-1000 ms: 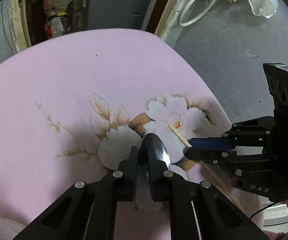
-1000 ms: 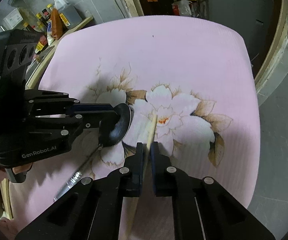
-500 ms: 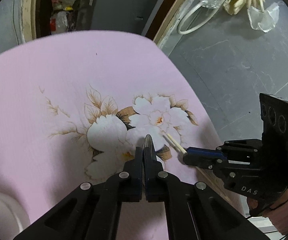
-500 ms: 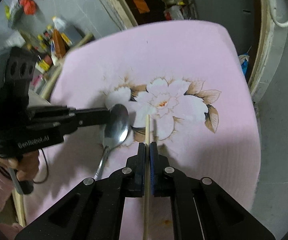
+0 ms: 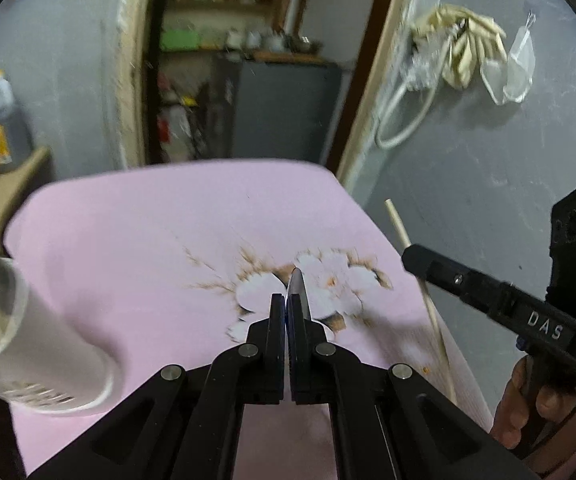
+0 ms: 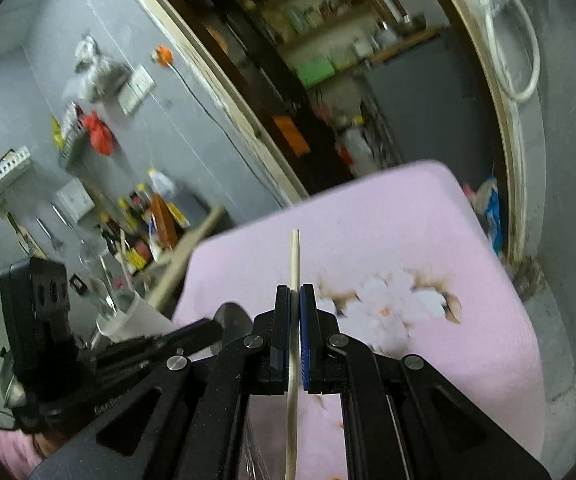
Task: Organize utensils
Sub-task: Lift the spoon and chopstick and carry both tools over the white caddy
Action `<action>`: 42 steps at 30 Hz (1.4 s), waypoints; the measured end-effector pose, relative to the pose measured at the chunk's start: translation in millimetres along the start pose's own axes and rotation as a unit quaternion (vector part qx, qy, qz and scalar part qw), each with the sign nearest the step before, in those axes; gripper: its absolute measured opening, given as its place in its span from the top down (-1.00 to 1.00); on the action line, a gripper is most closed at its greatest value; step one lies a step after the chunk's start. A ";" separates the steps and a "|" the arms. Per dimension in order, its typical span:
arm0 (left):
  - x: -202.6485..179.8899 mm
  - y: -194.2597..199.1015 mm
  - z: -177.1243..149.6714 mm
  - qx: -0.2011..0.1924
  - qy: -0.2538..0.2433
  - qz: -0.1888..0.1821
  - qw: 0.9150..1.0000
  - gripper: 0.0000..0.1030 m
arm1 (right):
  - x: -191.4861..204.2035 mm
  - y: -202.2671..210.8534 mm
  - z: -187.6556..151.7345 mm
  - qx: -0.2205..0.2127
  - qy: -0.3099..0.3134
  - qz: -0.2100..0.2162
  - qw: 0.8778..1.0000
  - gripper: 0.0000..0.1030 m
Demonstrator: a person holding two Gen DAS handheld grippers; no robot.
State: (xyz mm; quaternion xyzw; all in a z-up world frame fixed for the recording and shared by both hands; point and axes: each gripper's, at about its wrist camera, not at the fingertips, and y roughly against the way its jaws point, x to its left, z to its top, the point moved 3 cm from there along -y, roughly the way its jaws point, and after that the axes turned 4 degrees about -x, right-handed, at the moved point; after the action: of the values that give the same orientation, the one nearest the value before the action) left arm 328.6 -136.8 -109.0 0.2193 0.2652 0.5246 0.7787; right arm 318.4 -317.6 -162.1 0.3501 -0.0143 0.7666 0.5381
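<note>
- Our left gripper is clamped on the spoon, whose bowl pokes out edge-on past the fingertips; a second ago that spoon lay on the pink cloth.
- Our right gripper pinches the chopstick, its tip reaching forward over the cloth; it too was lying flat a second ago.
- Both utensils now hang clear above the flower print in the cloth's middle.
- The white cup stands at the cloth's left edge, with something thin already inside.
- We judge picking up is finished; carrying both to the cup comes next.
</note>
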 end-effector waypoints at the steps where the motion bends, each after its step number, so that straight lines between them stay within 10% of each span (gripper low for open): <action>1: -0.1 4.7 0.9 -0.010 0.000 0.005 1.000 0.97 | 9.0 1.0 2.1 -0.011 0.010 0.000 1.000 0.92; 32: 146.0 196.6 90.7 -0.222 0.022 0.162 0.961 0.97 | 217.3 -38.5 69.3 -0.192 0.032 0.132 0.972 0.92; 42: 220.1 203.6 85.9 -0.246 0.011 0.234 0.941 0.97 | 238.9 -69.2 42.4 -0.262 0.048 0.083 0.960 0.92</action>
State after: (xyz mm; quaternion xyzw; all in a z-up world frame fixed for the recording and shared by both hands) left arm 309.1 135.1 42.5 0.0709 0.0780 0.7434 0.6605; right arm 356.3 -110.7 -22.8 0.1573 -0.2171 0.7939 0.5458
